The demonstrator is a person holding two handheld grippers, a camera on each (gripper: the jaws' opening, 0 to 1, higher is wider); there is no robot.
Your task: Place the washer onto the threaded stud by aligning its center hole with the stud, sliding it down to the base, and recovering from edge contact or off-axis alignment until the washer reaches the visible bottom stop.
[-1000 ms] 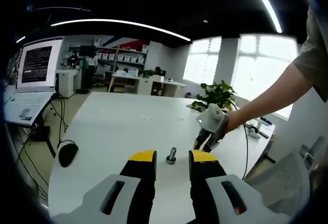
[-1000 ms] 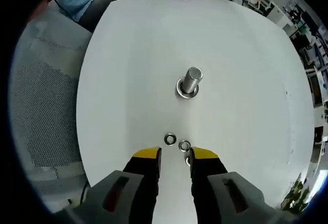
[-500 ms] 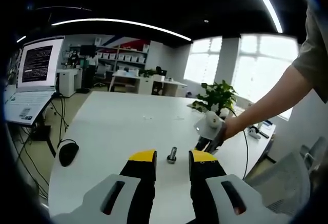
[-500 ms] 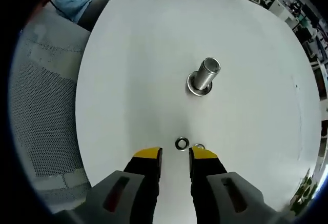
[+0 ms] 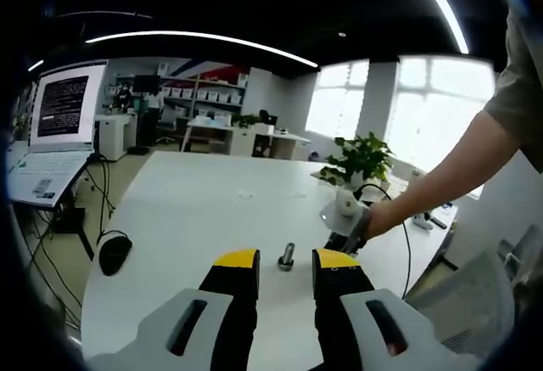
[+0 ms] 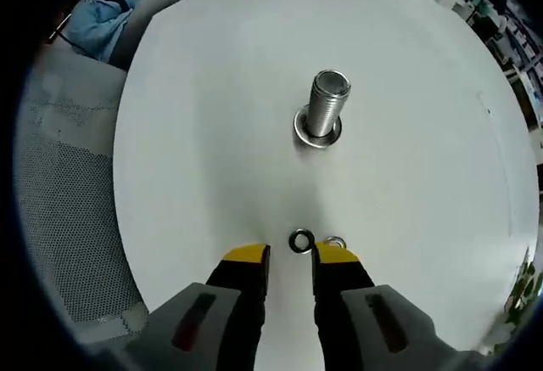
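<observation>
- Just above the jaw tips, at the lower middle of the right gripper view, two washers lie flat on the white table [image 6: 212,116]: a dark washer [image 6: 300,240] and, touching or just beside it to the right, a paler second washer [image 6: 334,242] partly hidden by the right jaw.
- At the upper middle of that view, the threaded stud [image 6: 327,106] stands upright on its round base [image 6: 317,133], well apart from both washers; its shaft is bare.
- Right gripper [image 6: 289,256]: jaws slightly parted, nothing between them, tips close over the dark washer.
- Left gripper [image 5: 286,261]: jaws parted and empty, aimed at the stud [image 5: 287,256] from the other side, at the lower middle of the left gripper view; the right gripper [image 5: 344,239] shows to its right in a person's hand [image 5: 379,215].
- My judgement: the task has barely started. Gripping a washer, lifting it, lining up its hole and sliding it to the base all remain.
</observation>
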